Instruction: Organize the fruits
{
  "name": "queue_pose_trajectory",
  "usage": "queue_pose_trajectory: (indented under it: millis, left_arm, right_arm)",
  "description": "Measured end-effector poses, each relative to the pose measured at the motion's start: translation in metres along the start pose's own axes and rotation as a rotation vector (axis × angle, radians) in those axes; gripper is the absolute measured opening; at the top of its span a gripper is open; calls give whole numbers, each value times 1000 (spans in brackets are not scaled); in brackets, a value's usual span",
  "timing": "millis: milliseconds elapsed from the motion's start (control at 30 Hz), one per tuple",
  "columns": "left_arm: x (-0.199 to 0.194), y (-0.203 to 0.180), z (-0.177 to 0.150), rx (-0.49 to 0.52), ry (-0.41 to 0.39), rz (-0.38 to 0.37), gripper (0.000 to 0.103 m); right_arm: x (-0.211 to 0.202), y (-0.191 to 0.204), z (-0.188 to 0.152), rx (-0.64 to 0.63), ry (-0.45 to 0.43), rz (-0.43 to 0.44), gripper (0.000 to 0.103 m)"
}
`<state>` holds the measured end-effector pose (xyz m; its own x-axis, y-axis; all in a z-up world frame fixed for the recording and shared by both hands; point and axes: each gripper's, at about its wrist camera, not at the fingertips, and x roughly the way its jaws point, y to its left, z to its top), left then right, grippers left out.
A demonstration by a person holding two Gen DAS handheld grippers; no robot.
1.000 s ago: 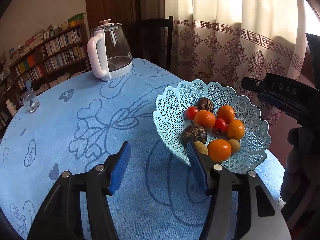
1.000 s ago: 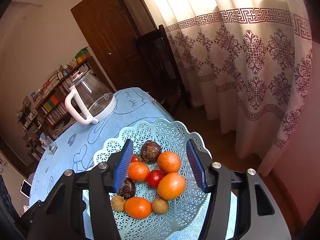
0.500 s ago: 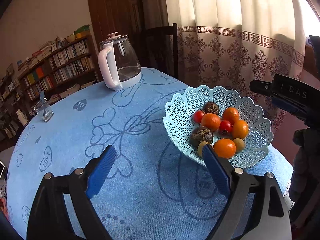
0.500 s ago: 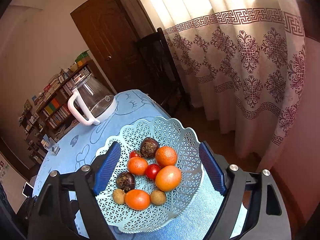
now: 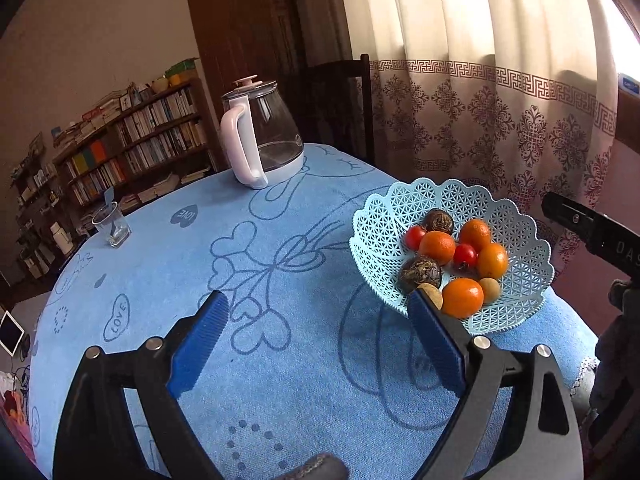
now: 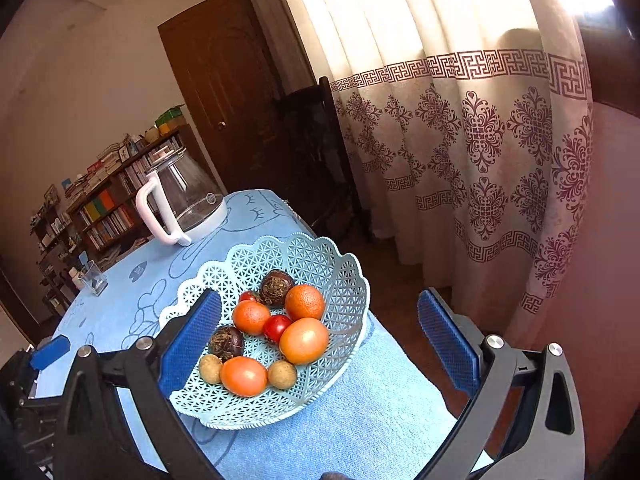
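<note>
Fruits point(image 6: 276, 328) piled in your pale blue lattice basket point(image 6: 344, 280) at the edge of the blue heart-print tablecloth point(image 5: 280, 280), glass kettle point(image 5: 264, 140) beyond, bookshelf point(image 5: 132, 140) and patterned curtain point(image 6: 460, 140) behind, your left gripper point(image 5: 316, 320) and right gripper point(image 6: 320, 316) both just spread wide, grasping nothing.

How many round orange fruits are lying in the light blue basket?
4, all in the light blue lattice plastic basket: one at the back right, one at the left, one large at the right, one at the front. None seems hidden.
</note>
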<state>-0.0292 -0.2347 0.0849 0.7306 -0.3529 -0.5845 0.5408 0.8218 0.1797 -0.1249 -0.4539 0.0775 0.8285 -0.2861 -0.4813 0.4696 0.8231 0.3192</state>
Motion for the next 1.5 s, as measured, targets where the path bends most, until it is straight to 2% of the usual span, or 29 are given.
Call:
queue_pose_trajectory:
  millis: [200, 333, 400, 533, 867, 1500]
  left_arm:
    - [-4, 1, -1, 0, -4, 31, 90]
    - [-6, 2, 0, -2, -14, 70, 90]
    - [-7, 2, 0, 8, -25, 108, 90]
    - [-8, -1, -2, 40, -52, 188, 98]
    - [-7, -9, -4, 75, -60, 230, 98]
    - [-4, -13, -11, 83, -42, 227, 98]
  right_arm:
    - [-13, 16, -20, -154, -43, -37, 100]
    - [-12, 28, -35, -219, -4, -9, 100]
    - [-11, 34, -39, -249, 7, -4, 100]
    - [-12, 39, -42, -265, 11, 5, 100]
    - [-10, 36, -42, -255, 17, 7, 100]
    - [-10, 39, -44, -267, 17, 7, 100]
